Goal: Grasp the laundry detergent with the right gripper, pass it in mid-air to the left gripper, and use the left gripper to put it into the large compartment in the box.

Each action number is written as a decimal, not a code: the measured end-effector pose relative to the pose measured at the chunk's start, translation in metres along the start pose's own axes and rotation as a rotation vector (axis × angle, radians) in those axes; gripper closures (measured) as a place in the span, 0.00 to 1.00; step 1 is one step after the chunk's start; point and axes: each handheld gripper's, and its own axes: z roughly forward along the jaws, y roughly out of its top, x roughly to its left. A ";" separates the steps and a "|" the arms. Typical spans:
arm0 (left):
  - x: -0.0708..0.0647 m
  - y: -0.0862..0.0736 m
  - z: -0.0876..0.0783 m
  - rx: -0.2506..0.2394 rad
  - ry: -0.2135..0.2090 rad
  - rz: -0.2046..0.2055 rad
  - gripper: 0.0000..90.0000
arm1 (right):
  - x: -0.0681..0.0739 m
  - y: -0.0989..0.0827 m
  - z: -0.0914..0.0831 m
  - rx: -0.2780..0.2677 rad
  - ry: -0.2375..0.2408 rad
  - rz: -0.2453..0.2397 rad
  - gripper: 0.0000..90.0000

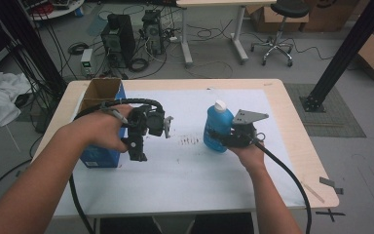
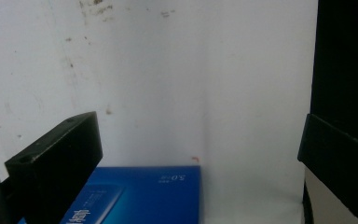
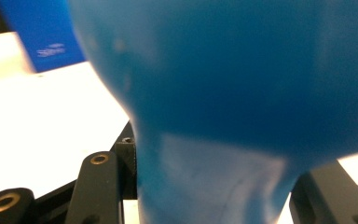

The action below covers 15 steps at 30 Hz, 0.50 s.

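Note:
A blue bottle (image 1: 217,127) with a white cap (image 1: 219,104) stands right of centre on the white sheet (image 1: 185,170). My right gripper (image 1: 225,139) comes at it from the right and is shut on its lower body. In the right gripper view the bottle (image 3: 223,93) bulges between the two black jaws, which press on its narrow part. My left gripper (image 1: 138,152) hangs above the sheet at the left, pointing down beside a blue box (image 1: 100,157). Its jaws stand wide apart in the left gripper view, with nothing between them and the box (image 2: 144,196) below.
The blue box has an open cardboard top (image 1: 102,90) near the table's far left corner. Brown stains (image 1: 190,141) mark the sheet between the grippers. Beyond the table (image 1: 297,146) are computer towers (image 1: 119,36), a stool (image 1: 280,29) and a black post (image 1: 345,53).

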 end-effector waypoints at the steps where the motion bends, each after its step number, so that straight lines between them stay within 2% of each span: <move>1: 0.000 0.001 -0.001 0.001 0.001 0.000 0.00 | 0.000 0.004 -0.005 0.000 0.020 -0.019 0.52; 8: 0.003 0.011 -0.006 -0.002 0.005 0.009 0.00 | 0.005 0.028 -0.029 0.021 0.142 -0.120 0.52; 12: 0.005 0.018 -0.008 -0.002 0.007 0.015 0.00 | 0.013 0.037 -0.042 0.025 0.170 -0.177 0.52; 15: 0.006 0.025 -0.010 -0.006 0.005 0.018 0.00 | 0.019 0.042 -0.050 0.021 0.214 -0.199 0.52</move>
